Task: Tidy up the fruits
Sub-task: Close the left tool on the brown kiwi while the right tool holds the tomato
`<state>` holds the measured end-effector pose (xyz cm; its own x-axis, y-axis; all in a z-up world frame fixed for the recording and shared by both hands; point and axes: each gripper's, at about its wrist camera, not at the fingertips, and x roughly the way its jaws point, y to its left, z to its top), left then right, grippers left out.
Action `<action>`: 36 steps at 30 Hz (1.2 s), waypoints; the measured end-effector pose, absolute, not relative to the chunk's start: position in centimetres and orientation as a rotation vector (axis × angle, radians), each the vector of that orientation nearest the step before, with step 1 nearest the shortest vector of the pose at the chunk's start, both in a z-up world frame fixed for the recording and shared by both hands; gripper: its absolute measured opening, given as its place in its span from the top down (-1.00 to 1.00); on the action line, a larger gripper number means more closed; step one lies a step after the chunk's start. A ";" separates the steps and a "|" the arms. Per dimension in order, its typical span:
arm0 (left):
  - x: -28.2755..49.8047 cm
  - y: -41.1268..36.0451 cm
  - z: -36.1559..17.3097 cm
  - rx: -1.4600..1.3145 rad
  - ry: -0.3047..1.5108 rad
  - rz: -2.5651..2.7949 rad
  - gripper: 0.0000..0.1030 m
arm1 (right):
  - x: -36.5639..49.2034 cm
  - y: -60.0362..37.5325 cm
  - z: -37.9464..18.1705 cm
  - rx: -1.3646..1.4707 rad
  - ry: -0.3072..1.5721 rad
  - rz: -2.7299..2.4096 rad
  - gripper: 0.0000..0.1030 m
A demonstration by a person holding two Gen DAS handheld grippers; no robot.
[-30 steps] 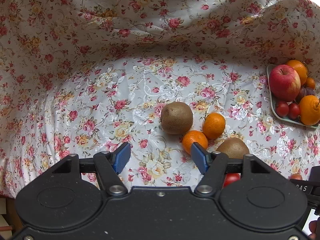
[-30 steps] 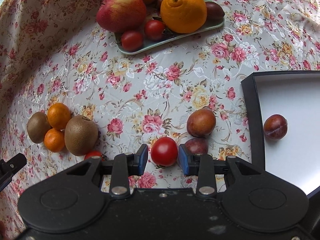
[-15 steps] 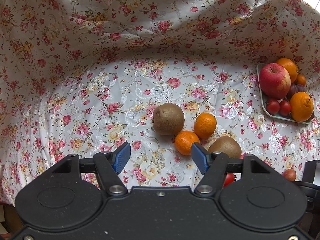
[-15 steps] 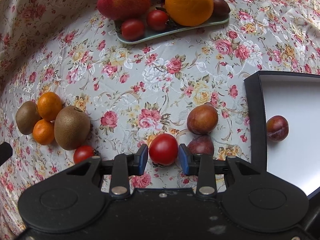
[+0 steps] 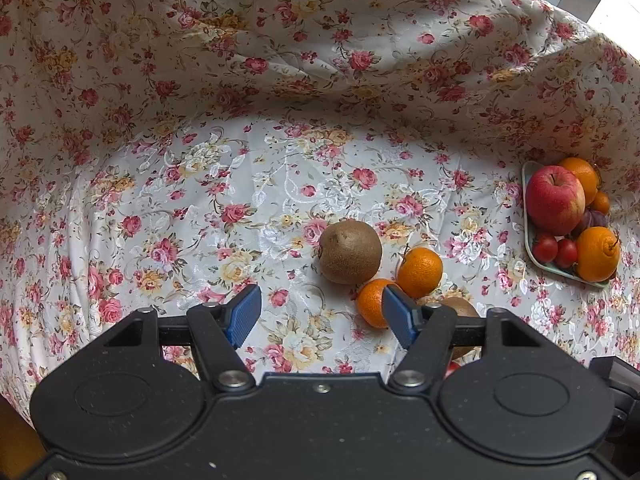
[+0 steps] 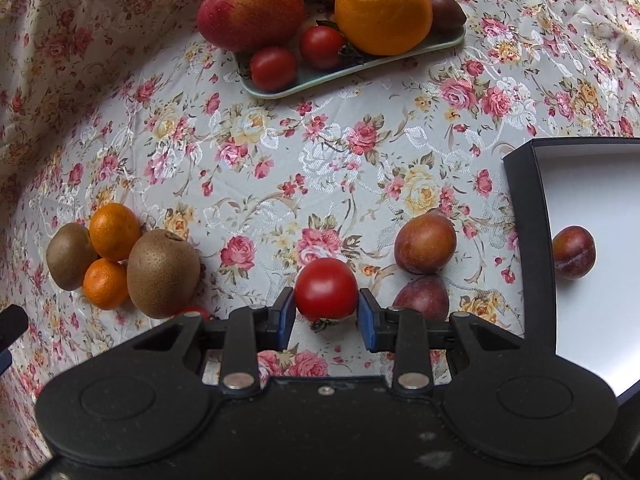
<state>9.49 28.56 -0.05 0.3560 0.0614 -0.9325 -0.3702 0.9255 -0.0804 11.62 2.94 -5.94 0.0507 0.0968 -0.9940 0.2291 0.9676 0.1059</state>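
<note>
My right gripper (image 6: 326, 314) is shut on a red tomato (image 6: 326, 288) and holds it just above the floral cloth. Two plums (image 6: 425, 240) lie right of it, beside a black box (image 6: 524, 208) with a white floor that holds one plum (image 6: 574, 251). Two kiwis (image 6: 162, 272) and two mandarins (image 6: 114, 231) cluster at the left. My left gripper (image 5: 320, 314) is open and empty, with a kiwi (image 5: 350, 251) and mandarins (image 5: 419, 272) just ahead and to its right.
A pale green tray (image 6: 332, 76) at the back holds an apple (image 6: 250, 4), oranges, two small tomatoes and plums; it also shows in the left wrist view (image 5: 530, 240). Another small red tomato (image 6: 192, 311) peeks out beside the near kiwi. The cloth rises in folds behind.
My right gripper has moved forward toward the tray with the tomato between its pads. My left gripper has drawn back and lifted a little, still open.
</note>
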 end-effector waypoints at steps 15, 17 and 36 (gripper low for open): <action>14.0 28.3 -3.3 -0.260 1.173 0.320 -0.34 | 11.3 3.9 -4.2 0.265 1.469 -0.044 0.33; 14.6 28.2 -4.2 -0.232 1.188 0.321 -0.34 | 11.1 3.9 -4.1 0.262 1.470 -0.039 0.33; 16.2 27.2 -7.2 -0.215 1.228 0.328 -0.12 | 10.9 2.9 -3.2 0.262 1.440 -0.023 0.33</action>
